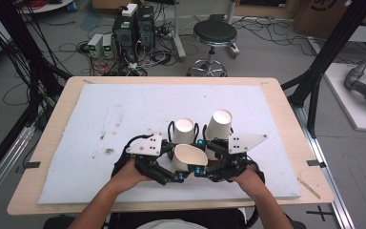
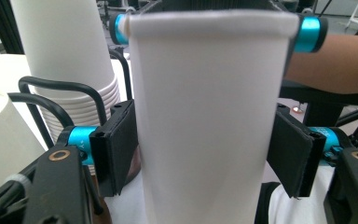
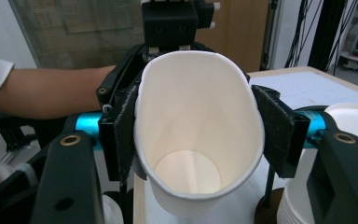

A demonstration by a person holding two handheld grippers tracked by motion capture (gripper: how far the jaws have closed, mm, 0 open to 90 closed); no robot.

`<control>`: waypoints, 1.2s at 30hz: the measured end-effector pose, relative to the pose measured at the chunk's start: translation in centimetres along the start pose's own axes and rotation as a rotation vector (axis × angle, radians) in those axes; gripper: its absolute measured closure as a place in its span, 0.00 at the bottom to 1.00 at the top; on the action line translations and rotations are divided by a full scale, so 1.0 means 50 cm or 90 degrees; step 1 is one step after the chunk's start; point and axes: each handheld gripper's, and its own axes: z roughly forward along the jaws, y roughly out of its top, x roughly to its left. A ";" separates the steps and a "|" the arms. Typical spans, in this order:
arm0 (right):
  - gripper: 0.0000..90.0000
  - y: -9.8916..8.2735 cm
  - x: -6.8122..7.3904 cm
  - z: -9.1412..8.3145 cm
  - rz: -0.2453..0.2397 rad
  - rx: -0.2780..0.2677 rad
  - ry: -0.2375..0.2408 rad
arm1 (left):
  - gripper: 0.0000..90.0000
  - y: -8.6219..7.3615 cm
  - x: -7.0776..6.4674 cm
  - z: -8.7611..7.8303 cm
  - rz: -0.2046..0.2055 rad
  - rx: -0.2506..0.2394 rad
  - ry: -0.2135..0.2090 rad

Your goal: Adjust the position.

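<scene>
From the high view we see both grippers meeting on one paper cup point(image 1: 188, 158) lying sideways between two upright cup stacks point(image 1: 184, 130) on the white foam board point(image 1: 100, 124). Our right gripper point(image 3: 193, 135) clamps its rim, squeezed oval, showing the smooth inside. Our left gripper point(image 2: 205, 154) pinches the matte wall.

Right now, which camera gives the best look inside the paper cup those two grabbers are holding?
The right gripper view: it looks straight into the paper cup, squeezed oval, showing its bottom. The left gripper view shows the cup's outer wall between black pads. The high view shows it small and tilted, between both grippers, near two other cup stacks.
</scene>
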 end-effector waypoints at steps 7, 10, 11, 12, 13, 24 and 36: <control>0.23 0.001 0.005 0.002 0.010 -0.028 -0.003 | 0.40 0.002 0.001 -0.006 0.004 -0.003 0.000; 0.23 0.004 0.002 -0.008 0.010 -0.040 -0.016 | 0.40 0.003 0.001 -0.012 0.000 -0.017 0.003; 0.23 0.004 0.001 -0.012 0.011 -0.041 -0.024 | 0.40 0.004 0.002 -0.015 0.000 -0.021 0.005; 0.23 0.005 -0.001 -0.016 0.007 -0.043 -0.032 | 0.40 0.005 0.002 -0.017 -0.002 -0.026 0.009; 0.23 0.006 -0.001 -0.020 0.007 -0.040 -0.038 | 0.40 0.005 0.003 -0.021 -0.003 -0.030 0.013; 0.23 0.024 0.000 -0.058 -0.011 -0.028 -0.081 | 0.40 0.012 0.006 -0.058 -0.012 -0.073 0.044; 0.47 0.019 0.004 -0.027 -0.019 0.003 -0.047 | 0.39 0.009 0.001 -0.042 -0.014 -0.056 0.035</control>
